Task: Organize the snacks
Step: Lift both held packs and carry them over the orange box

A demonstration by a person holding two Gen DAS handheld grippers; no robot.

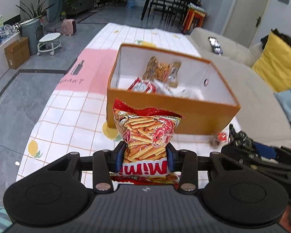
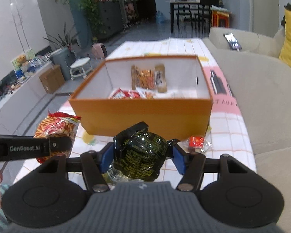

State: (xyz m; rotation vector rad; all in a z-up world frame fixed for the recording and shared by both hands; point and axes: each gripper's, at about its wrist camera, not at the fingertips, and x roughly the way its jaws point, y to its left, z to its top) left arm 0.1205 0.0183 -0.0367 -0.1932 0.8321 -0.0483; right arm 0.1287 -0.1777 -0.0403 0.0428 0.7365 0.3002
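Note:
My left gripper (image 1: 145, 153) is shut on a red and yellow Mimi shrimp-stick bag (image 1: 145, 134), held upright just in front of the orange box (image 1: 164, 114). The box is open with white inner walls and holds several snack packets (image 1: 161, 71). My right gripper (image 2: 141, 155) is shut on a black packet with yellow print (image 2: 143, 155), also in front of the box (image 2: 145, 114). The Mimi bag (image 2: 56, 130) and the left gripper's arm (image 2: 29, 147) show at the left of the right wrist view. A small red-wrapped snack (image 2: 197, 142) lies on the cloth by the box's near right corner.
The box stands on a low table with a white grid cloth (image 1: 67, 116) that has a pink patch. A beige sofa (image 2: 261, 97) with a yellow cushion (image 1: 277, 66) and a phone (image 2: 231, 40) runs along the right. Grey floor, a stool (image 1: 48, 42) and a cardboard box lie left.

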